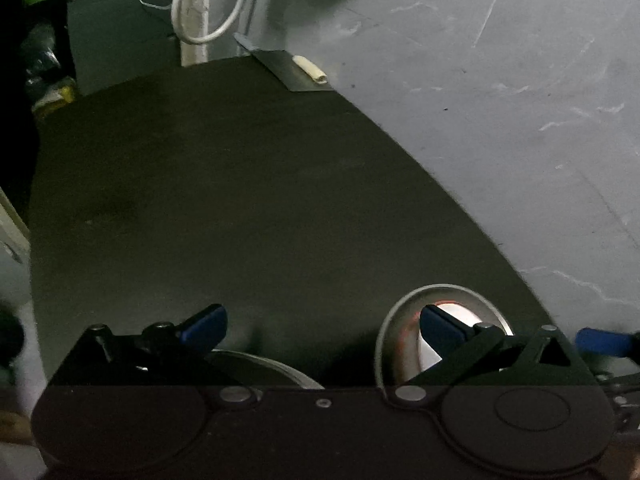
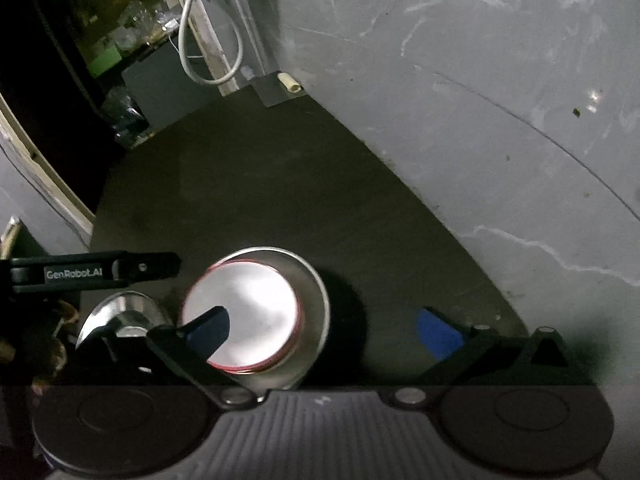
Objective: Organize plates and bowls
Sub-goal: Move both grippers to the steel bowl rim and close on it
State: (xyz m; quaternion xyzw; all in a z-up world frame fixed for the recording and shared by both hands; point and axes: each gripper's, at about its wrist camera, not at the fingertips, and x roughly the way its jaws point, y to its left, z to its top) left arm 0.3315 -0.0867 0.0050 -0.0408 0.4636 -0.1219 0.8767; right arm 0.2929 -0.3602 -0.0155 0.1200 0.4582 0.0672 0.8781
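- Black housing fills the bottom of the left wrist view; above it the left hand-held gripper (image 1: 323,326) stands wide open, blue pads far apart, nothing between them.
- Its right pad (image 1: 440,326) sits in front of a steel bowl (image 1: 448,294) at the lower right of that frame; whether it touches the bowl cannot be told.
- A curved steel rim, the plate (image 1: 276,366), shows just under the left pad (image 1: 204,326).
- In the right wrist view the right hand-held gripper (image 2: 323,330) is also wide open and holds nothing.
- Its left pad (image 2: 210,332) overlaps the bowl (image 2: 316,280), which stands on the dark table (image 2: 280,184) at lower centre, with a bright disc edged in red inside it.
- Left of the bowl lies the shiny plate (image 2: 128,306), just beside it.
- The left tool's black finger, printed "GenRobot.AI", reaches in from the left edge above the plate.
- The right pad (image 2: 438,336) hangs over bare table, well apart from the bowl.
- At the upper centre of both frames, a white cable (image 1: 208,20) loops beside a post, and a small pale roll (image 1: 310,68) lies at the table's far corner against the grey wall (image 1: 500,80).
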